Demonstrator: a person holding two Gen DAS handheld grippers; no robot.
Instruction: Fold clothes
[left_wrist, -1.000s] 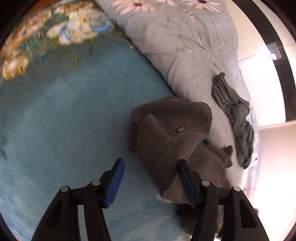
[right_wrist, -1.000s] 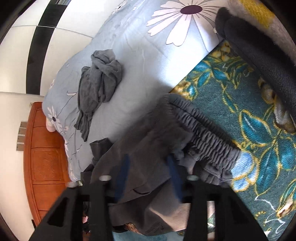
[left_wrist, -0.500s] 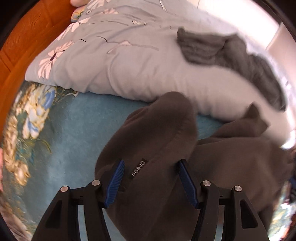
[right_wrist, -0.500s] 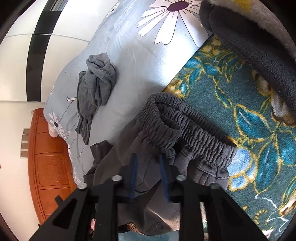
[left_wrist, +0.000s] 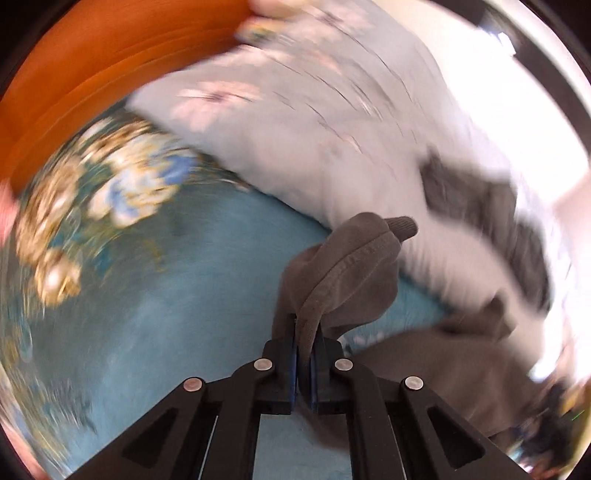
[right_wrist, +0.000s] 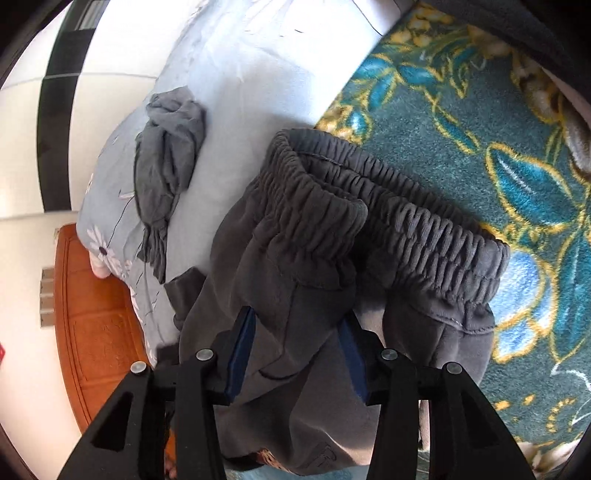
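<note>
A: Teal floral blanket (right_wrist: 480, 110) is covering the bed, and the grey fleece trousers (right_wrist: 314, 258) are lying crumpled on it.

B: Left hand-held gripper (left_wrist: 303, 343) is pinching a leg fold; right hand-held gripper (right_wrist: 297, 354) has just been opening, jaws spread, cloth between.

A: They're looking soft, floppy and light. Gripping the elastic waistband (right_wrist: 424, 225) seems best. No containers are showing.

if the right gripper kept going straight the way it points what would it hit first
Probably the grey pants: their fabric already lies between the right gripper's jaws, which have just been opening, and the elastic waistband bunches right ahead. Depth is hard to judge.
</note>
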